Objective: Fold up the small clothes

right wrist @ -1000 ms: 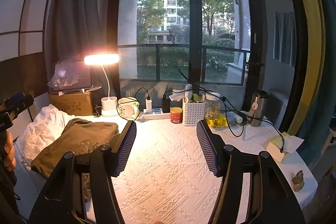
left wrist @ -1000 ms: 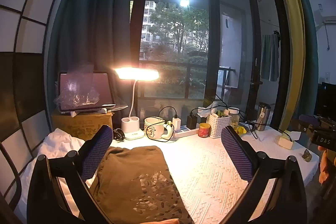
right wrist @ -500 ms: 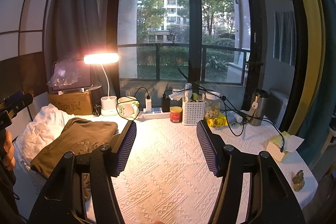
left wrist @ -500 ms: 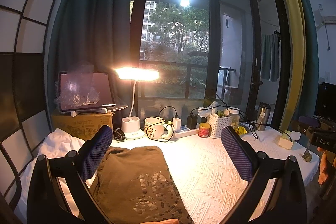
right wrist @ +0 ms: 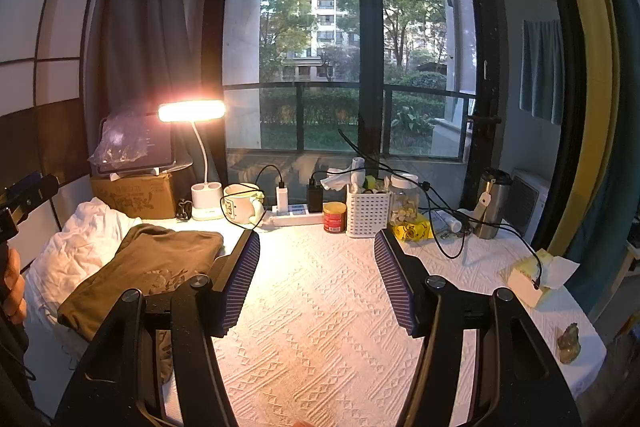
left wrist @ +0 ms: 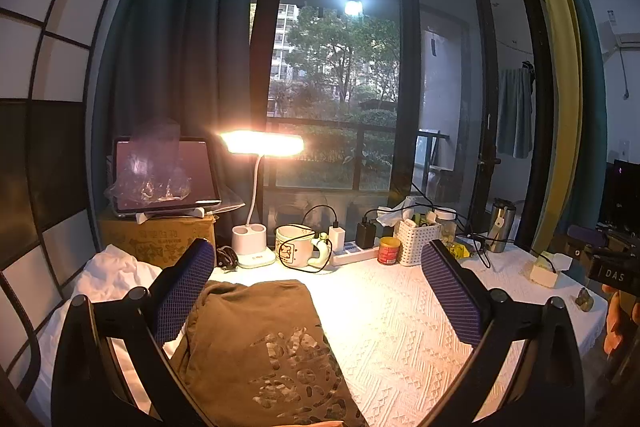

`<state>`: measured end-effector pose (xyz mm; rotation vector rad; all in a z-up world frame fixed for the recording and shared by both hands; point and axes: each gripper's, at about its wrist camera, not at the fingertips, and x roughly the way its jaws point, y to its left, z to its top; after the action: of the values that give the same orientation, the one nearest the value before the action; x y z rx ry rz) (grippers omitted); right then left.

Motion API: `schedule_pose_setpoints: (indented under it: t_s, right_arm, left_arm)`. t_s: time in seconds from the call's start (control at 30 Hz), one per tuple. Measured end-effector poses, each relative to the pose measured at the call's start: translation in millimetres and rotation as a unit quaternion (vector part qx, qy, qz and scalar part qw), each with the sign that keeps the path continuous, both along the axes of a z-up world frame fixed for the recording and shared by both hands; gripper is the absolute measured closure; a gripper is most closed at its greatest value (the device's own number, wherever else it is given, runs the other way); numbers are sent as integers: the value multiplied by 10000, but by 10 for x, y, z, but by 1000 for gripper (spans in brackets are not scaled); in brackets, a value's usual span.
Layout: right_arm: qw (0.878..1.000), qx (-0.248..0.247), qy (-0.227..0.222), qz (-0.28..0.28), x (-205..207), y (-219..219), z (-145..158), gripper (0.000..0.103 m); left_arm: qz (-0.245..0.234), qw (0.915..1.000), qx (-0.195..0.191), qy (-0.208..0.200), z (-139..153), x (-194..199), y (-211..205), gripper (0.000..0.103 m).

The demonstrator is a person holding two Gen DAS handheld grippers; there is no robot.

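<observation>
Both grippers hover above the worktop (right wrist: 320,327), pointed a little downward toward the window, neither touching anything.

Left gripper (left wrist: 316,291): fingers wide apart, nothing between the pads. The olive shirt (left wrist: 260,347) lies below and ahead of it, nearer its left finger.

Right gripper (right wrist: 316,279): fingers likewise wide, empty, over bare white textured cloth.

The shirt sits at the left end of the worktop, already in a compact, roughly rectangular shape with a pale print showing on top. It rests partly over a crumpled white garment (right wrist: 76,247) — likely the unfolded supply, kept to one side.

Lamp (right wrist: 192,111), mug (right wrist: 240,201), power strip (right wrist: 292,215), red tin (right wrist: 334,217) and white basket (right wrist: 366,213) are lined up along the window edge, probably to leave the middle free for folding.

Judgement: a pause between items; the open fingers suit reaching for cloth next.
</observation>
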<state>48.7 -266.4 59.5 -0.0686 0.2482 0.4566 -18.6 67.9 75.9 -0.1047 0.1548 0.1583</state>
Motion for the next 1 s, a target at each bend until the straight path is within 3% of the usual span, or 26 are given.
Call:
schedule_pose_setpoints:
  t_s: [1.0]
  right_arm:
    - [10000, -10, 46, -22, 33, -14, -37, 40]
  left_arm:
    - [-8, 10000, -4, 4, 6, -5, -2, 1]
